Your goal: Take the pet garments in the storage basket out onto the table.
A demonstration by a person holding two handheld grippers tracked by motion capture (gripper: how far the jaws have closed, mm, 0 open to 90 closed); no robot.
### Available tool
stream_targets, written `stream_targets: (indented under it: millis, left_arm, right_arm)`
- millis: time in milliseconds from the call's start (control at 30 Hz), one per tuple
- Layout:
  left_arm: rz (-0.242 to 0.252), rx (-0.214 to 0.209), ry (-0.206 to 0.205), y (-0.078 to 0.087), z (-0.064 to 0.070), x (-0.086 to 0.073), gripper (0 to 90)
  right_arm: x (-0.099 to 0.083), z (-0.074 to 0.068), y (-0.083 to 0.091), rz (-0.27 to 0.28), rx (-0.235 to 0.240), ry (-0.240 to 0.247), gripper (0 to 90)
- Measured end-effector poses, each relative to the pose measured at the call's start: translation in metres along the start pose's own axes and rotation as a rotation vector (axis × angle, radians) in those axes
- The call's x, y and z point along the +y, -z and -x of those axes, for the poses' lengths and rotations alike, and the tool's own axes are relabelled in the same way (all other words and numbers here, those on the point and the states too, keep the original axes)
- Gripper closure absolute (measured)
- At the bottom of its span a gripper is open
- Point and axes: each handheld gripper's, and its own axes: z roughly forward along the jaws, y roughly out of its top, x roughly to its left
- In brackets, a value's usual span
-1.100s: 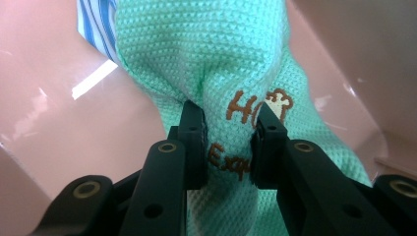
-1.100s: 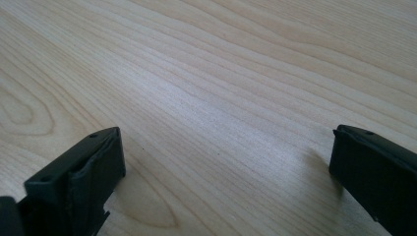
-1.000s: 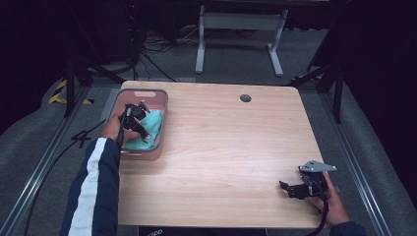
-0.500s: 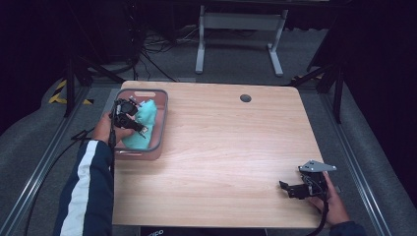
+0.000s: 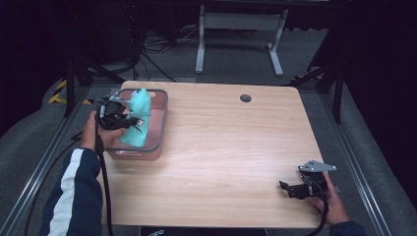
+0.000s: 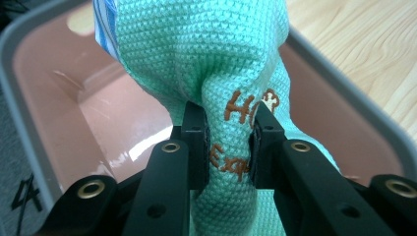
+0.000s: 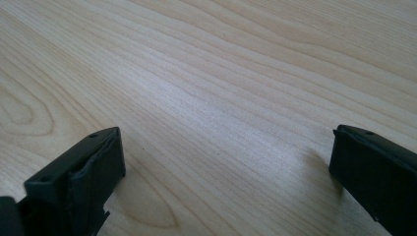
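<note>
Mint-green knitted cloth (image 6: pixel 216 73) with brown stitched letters is pinched between the jaws of my left gripper (image 6: pixel 228 142), which are clamped on a fold of it. In the high view this gripper (image 5: pixel 129 120) holds the cloth (image 5: pixel 136 110) raised over the pink plastic bin (image 5: pixel 158 129), at about 9 o'clock on the wooden table (image 5: pixel 221 142). My right gripper (image 5: pixel 287 189) rests at about 5 o'clock, well apart from the bin, its jaws wide apart over bare wood.
</note>
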Motion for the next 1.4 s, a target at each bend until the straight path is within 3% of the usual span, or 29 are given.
stream_targets:
  millis: [100, 600, 933, 1300, 1400]
  left_arm:
    - [0.056, 0.002, 0.002, 0.013, 0.003, -0.003, 74.0]
    - [0.17, -0.035, -0.049, 0.042, 0.021, 0.0, 74.0]
    - [0.188, -0.073, -0.109, 0.049, 0.044, 0.012, 74.0]
    - [0.174, -0.113, -0.23, 0.048, 0.082, 0.033, 74.0]
    - [0.192, -0.149, -0.241, 0.046, 0.094, 0.039, 73.9]
  right_arm:
    - [0.0, 0.0, 0.0, 0.0, 0.0, 0.0, 0.7]
    - [0.0, 0.0, 0.0, 0.0, 0.001, 0.001, 0.6]
    - [0.0, 0.0, 0.0, 0.0, 0.002, 0.007, 0.6]
    - [0.0, 0.0, 0.0, 0.0, 0.002, 0.007, 0.6]
    - [0.0, 0.0, 0.0, 0.0, 0.002, 0.006, 0.6]
